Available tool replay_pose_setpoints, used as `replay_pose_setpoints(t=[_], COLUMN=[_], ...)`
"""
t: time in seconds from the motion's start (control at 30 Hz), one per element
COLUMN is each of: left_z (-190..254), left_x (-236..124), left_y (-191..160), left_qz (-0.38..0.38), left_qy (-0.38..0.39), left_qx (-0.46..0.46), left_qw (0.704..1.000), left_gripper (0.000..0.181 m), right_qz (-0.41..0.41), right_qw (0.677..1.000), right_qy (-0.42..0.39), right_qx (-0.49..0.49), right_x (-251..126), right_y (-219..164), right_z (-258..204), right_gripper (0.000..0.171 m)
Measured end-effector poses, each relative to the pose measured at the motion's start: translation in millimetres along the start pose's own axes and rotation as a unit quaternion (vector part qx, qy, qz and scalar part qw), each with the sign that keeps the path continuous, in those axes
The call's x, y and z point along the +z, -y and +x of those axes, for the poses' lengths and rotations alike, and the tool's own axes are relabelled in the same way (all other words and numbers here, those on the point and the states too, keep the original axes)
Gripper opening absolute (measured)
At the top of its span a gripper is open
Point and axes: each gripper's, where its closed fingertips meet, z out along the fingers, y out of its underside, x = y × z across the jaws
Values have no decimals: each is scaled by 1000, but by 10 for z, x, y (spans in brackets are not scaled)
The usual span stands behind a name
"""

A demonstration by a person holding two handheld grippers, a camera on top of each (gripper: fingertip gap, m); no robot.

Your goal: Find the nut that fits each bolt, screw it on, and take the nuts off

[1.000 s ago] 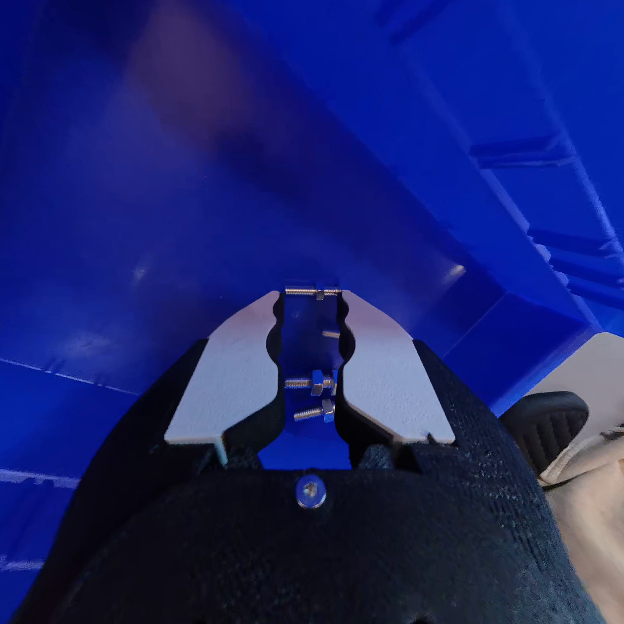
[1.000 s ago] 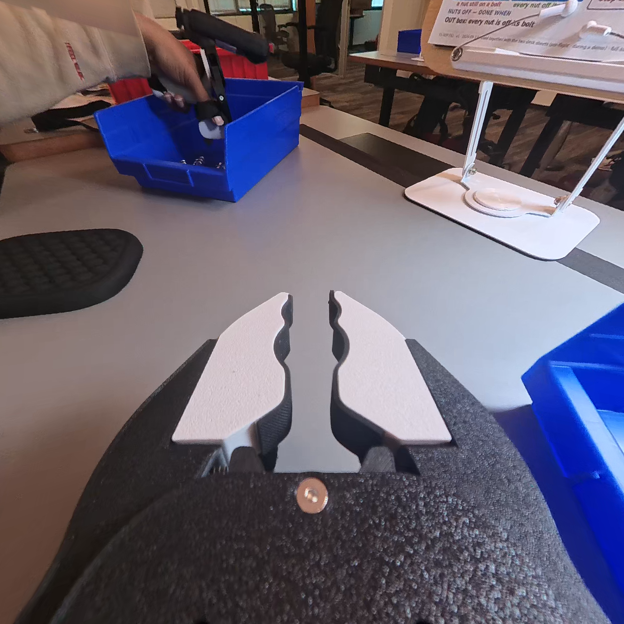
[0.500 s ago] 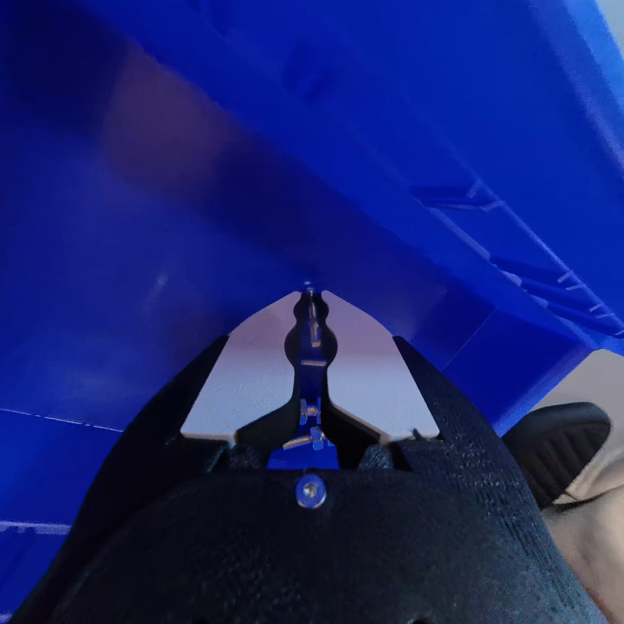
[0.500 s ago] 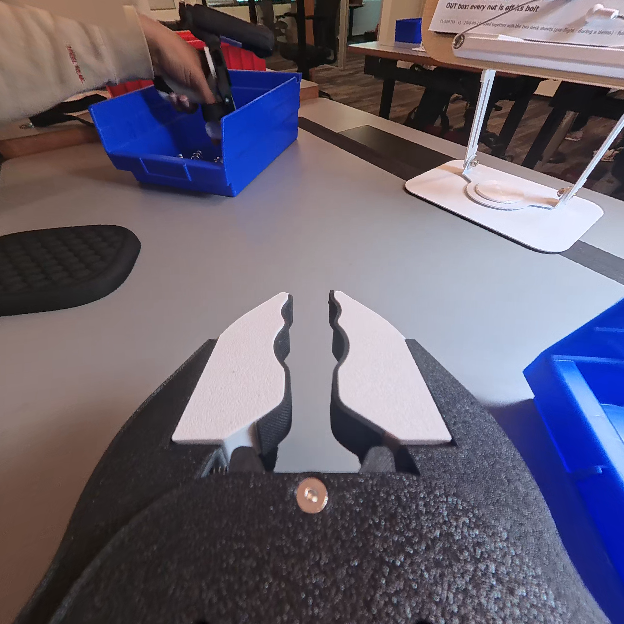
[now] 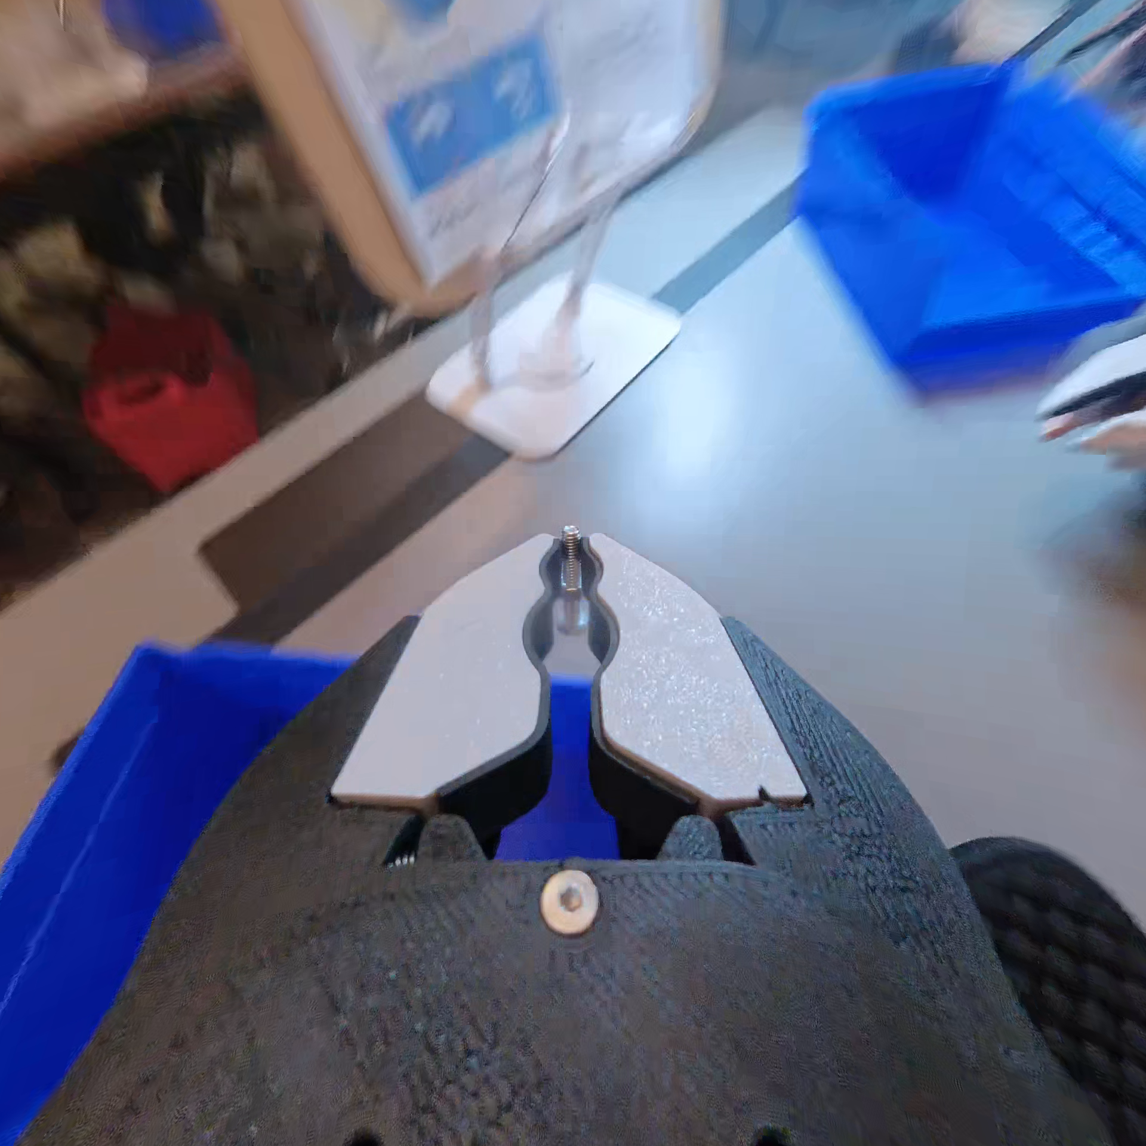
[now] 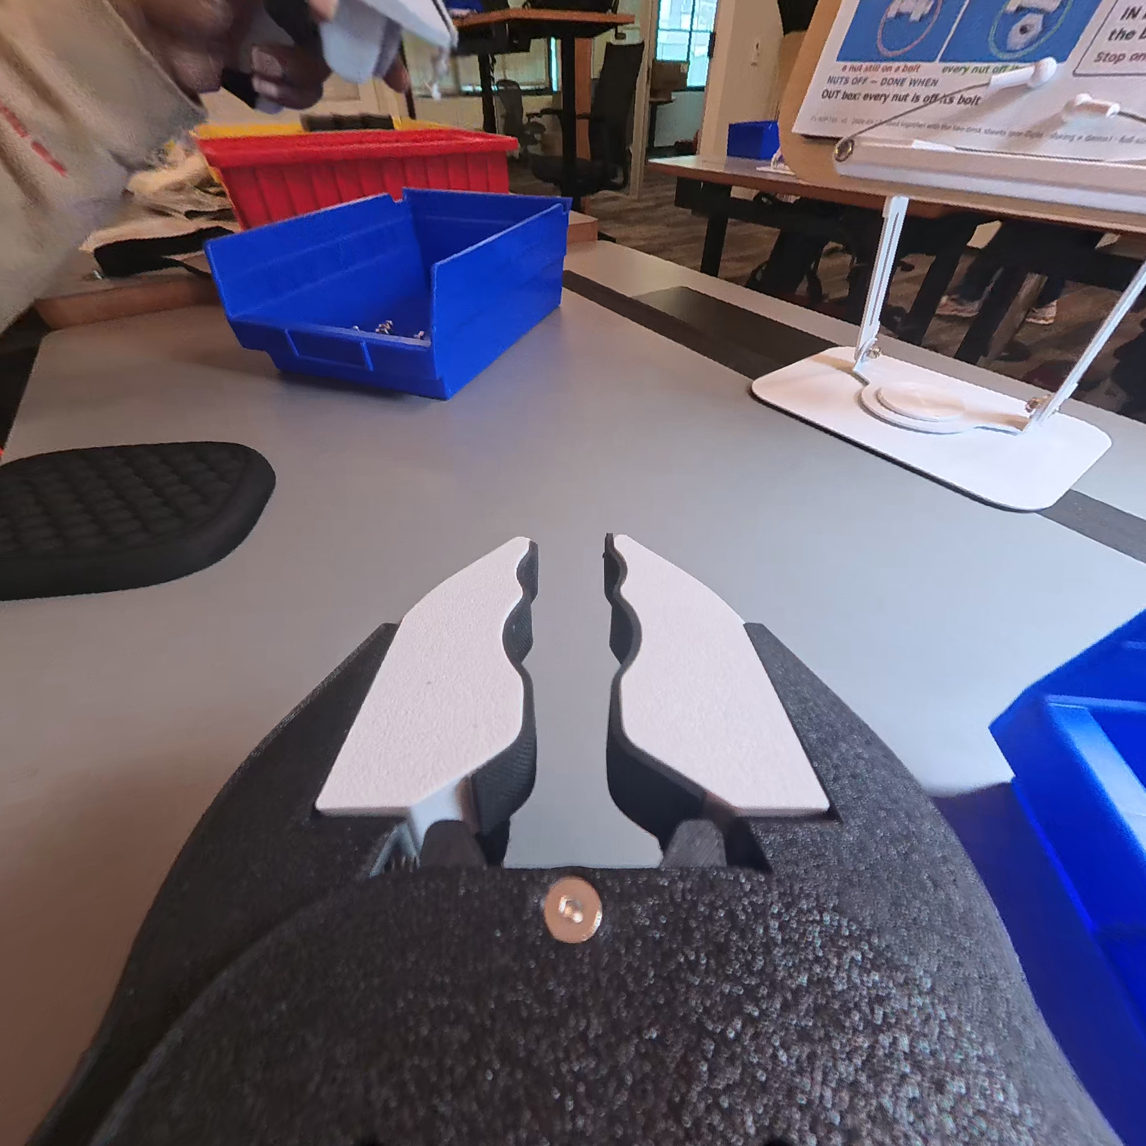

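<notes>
Holding loose bolts (image 6: 386,327): blue bin (image 6: 484,291); left gripper (image 5: 570,544) clamps bolt (image 5: 568,565).

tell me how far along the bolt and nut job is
Done: the left gripper has a bolt pinched and lifted above the blue bin. In hand: just that bolt. Left: the right gripper is open and empty, more fasteners lie in the bin.

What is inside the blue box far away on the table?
In the right wrist view, a few small metal bolts lie on the floor of the blue box. Its low front lip hides the nearest floor, so more could lie there unseen.
</notes>
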Motion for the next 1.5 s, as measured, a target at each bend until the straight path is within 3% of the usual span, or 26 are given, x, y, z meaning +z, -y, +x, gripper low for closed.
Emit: replay_pose_setpoints(t=[0.1, 0.23, 0.4, 0.53, 0.7, 0.73, 0.83, 0.87, 1.23, 1.33, 1.5], left_z=[724, 1621, 2194, 2360, 2519, 2538, 2596, 2603, 2484, 2450, 2451], left_x=[-92, 22, 363, 542, 608, 602, 587, 590, 585, 591, 586], left_y=[355, 549, 550, 333, 139, 136, 103, 91, 103, 104, 99], left_qz=[112, 215, 285, 292, 285, 288, 291, 289, 304, 307, 312], left_qy=[-72, -170, -229, -282, -312, -314, -319, -319, -312, -314, -323], left_qx=[24, 30, 8, -40, -25, -22, -7, -5, -31, -41, -50], left_qw=[991, 961, 931, 913, 906, 904, 902, 903, 900, 897, 892], left_gripper=[6, 6, 5, 5, 5, 5, 5, 5, 5, 5, 5], right_qz=[22, 46, 89, 88, 82, 84, 103, 108, 107, 110, 127], right_qw=[1000, 997, 981, 973, 965, 965, 962, 961, 973, 973, 967], right_qy=[11, 62, 172, 215, 244, 244, 248, 251, 203, 202, 211], right_qx=[-2, -30, -8, 8, 42, 41, 42, 40, 22, 36, 60], right_x=[54, 194, 377, 419, 454, 458, 414, 398, 403, 396, 379], right_y=[136, 470, 738, 519, 414, 410, 449, 461, 423, 456, 531], right_z=[-46, -244, -585, -800, -937, -944, -959, -963, -735, -710, -740], right_gripper=[22, 27, 42, 43, 42, 38, 1, 0, 0, 25, 31])
